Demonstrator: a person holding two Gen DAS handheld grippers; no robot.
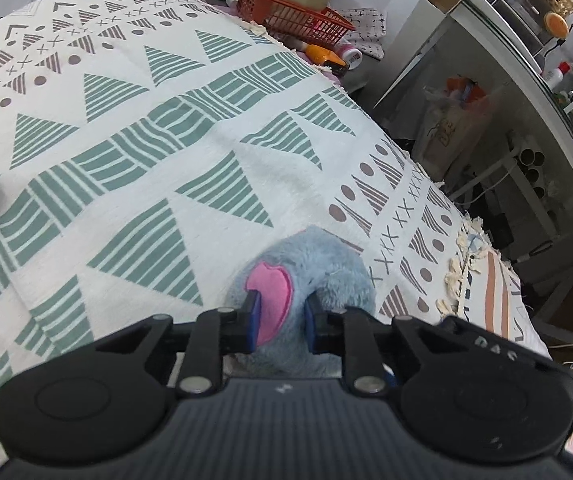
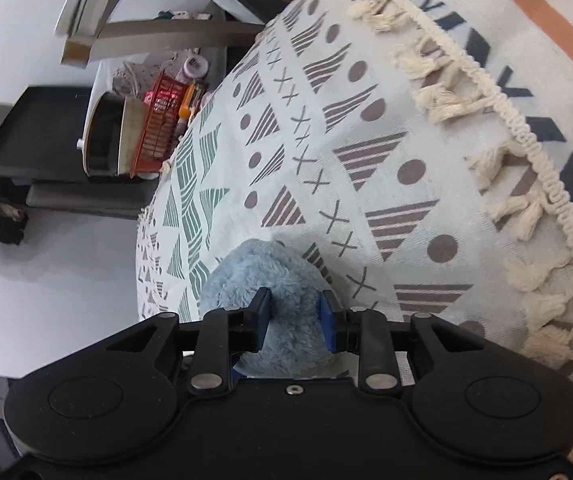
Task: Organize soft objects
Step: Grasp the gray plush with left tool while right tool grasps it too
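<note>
Step in hand: pick-up of the blue plush, both grippers on it at once

Left gripper: jaws closed on the plush, pads pressed into the fur either side of its pink felt patch. Looks like a firm pinch, fur bulges round the pads

Right gripper: also clamped on blue plush, plain fur here, no pink in sight. Pads sink into the pile on both sides. Can't tell for sure that it's the same toy as the left one holds; colour and fur match, so I'd guess one toy gripped at two ends

Where it is: plush sits low over the patterned throw, on the brown triangle/cross band near the fringe. Can't tell whether it's resting on the cloth or just off it. What's under the throw is hidden

Red basket at the far edge is already loaded with bowls, so unlikely as a drop spot. No obvious bin for soft things in either view

Next move, my read:
- lift both grippers together, keep spacing steady so the toy doesn't stretch or slip out of one pinch
- soft fur compresses, so hold the squeeze through the carry
- clear the fringe on the way, tassels could snag
- target place needs finding first
</note>
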